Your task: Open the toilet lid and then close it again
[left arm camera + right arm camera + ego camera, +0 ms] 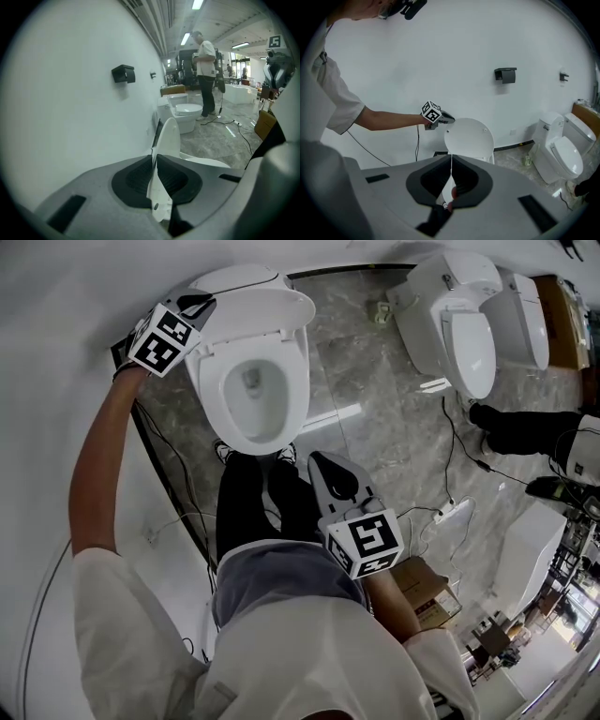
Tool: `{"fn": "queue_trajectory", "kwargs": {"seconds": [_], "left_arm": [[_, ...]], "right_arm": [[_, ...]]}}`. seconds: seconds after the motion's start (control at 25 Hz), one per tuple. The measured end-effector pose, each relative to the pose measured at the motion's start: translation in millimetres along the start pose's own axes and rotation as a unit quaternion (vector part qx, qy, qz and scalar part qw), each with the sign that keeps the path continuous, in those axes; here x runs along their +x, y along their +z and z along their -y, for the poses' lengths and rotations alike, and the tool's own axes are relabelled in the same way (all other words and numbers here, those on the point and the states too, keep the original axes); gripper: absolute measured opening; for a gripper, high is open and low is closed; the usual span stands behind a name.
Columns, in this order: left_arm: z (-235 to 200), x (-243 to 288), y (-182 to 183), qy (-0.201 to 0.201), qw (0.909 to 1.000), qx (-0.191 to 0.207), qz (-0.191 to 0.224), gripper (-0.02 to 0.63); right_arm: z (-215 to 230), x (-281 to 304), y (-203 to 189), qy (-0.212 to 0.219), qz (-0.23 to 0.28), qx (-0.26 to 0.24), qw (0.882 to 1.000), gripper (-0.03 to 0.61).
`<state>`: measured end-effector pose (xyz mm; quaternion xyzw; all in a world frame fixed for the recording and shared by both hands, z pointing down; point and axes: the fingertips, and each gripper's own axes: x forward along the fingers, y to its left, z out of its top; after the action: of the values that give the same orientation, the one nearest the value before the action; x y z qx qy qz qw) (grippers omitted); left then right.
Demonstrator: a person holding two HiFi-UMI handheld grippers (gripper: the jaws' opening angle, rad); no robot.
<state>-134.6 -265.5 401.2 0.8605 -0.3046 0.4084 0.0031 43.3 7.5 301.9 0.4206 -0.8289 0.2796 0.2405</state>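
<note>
Black-padded, the left gripper (199,306) is clamped on the edge of the toilet lid (267,310), which stands raised near upright over the bowl (292,395). Opening looks about done, and lowering remains. The right gripper (323,470) hangs back by the person's waist, jaws together on nothing

Scene is reading as a bathroom-fixture showroom or big display hall, not a home bathroom. A near toilet (248,381) is standing against a plain white wall (56,352), and two more toilets (459,324) are sitting side by side further along it, all out in the open on a grey marble-look floor (375,399). A black paper holder (505,75) is hanging on the wall. Cardboard boxes (427,601) and a power strip (453,512) with trailing cables are lying about. Ceiling strip lights (197,4) are running down a long open hall, with another person (205,61) standing near the two toilets.
</note>
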Motion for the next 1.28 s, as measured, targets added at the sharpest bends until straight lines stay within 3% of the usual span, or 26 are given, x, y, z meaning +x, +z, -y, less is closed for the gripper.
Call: {"fn": "queue_trajectory", "kwargs": {"seconds": [1.28], "left_arm": [[144.8,-47.2,-26.3,0.002,0.9998,-0.007,-0.018,0.034]], "right_arm": [[12.6,-38.9,-37.3,0.073,-0.013,-0.044,0.996,0.011]]}}
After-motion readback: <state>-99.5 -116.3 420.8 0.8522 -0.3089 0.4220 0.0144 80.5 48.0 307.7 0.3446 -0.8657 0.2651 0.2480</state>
